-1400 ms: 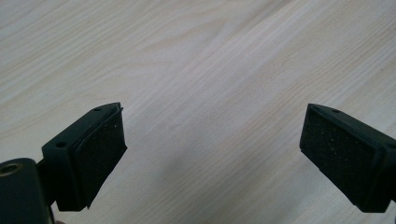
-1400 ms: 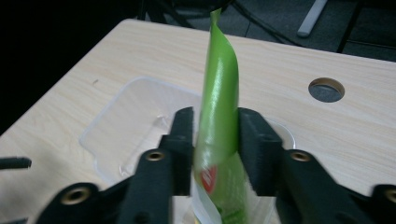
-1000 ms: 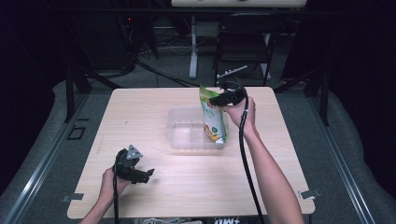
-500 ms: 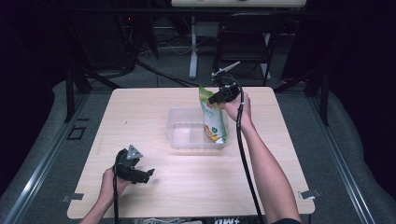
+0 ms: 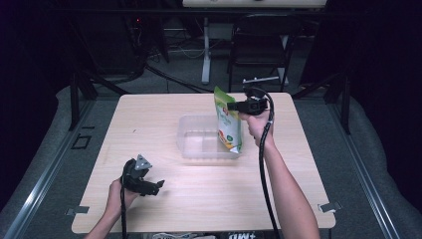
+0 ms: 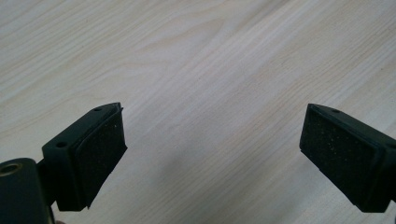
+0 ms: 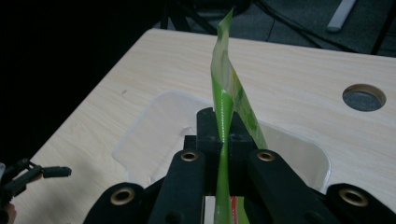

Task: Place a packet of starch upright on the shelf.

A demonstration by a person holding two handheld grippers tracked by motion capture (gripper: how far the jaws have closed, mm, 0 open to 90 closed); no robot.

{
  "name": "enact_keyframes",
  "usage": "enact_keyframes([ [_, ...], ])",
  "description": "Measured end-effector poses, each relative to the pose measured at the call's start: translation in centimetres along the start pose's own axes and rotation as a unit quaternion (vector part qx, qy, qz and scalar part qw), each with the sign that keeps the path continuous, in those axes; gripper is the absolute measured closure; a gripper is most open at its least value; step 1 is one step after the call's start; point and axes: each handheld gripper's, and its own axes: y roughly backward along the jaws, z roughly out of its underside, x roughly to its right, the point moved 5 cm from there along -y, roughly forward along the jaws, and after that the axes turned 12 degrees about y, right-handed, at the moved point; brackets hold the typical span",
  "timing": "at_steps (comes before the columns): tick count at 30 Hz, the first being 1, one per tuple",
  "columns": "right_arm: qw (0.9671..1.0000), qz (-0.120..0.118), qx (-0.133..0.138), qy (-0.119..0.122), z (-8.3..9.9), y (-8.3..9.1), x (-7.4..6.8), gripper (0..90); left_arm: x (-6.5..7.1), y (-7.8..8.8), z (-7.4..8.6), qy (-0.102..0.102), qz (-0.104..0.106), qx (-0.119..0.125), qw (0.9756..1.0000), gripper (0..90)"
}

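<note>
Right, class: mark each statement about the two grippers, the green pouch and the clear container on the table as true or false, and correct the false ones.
1. The right gripper is shut on the green pouch. True.
2. The left gripper is clamped on a second pouch. False: its jaws stand wide apart over bare wood with nothing between them.
3. The pouch hangs over the right-hand part of the clear container. True.
4. The clear container sits at the near left corner of the table. False: it sits near the table's middle.
5. The left gripper is beside the container, touching its wall. False: it is held near the table's front left, well apart from it.
</note>
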Motion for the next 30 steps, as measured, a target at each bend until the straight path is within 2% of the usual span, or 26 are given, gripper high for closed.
enact_keyframes([
  [4,0.9994,-0.001,0.034,-0.006,0.1,0.3,0.0,88.0,0.0,0.0,0.0,0.0,-0.001,0.0,1.0,6.6],
  [12,0.9979,0.005,0.064,-0.009,0.3,0.1,0.0,88.0,0.0,0.0,0.0,0.0,-0.001,0.0,1.0,6.6],
  [19,0.9971,0.015,0.075,-0.002,1.1,-0.6,0.2,88.1,0.0,0.1,0.0,-0.001,-0.001,0.0,1.0,6.6],
  [23,0.9966,0.015,0.08,0.002,1.5,-0.4,0.2,88.1,0.0,0.1,0.0,0.0,-0.001,0.001,1.0,6.6],
  [30,0.9967,0.026,0.075,0.015,2.5,0.0,0.2,87.8,0.0,0.1,0.0,-0.002,-0.002,0.001,1.0,6.6],
])
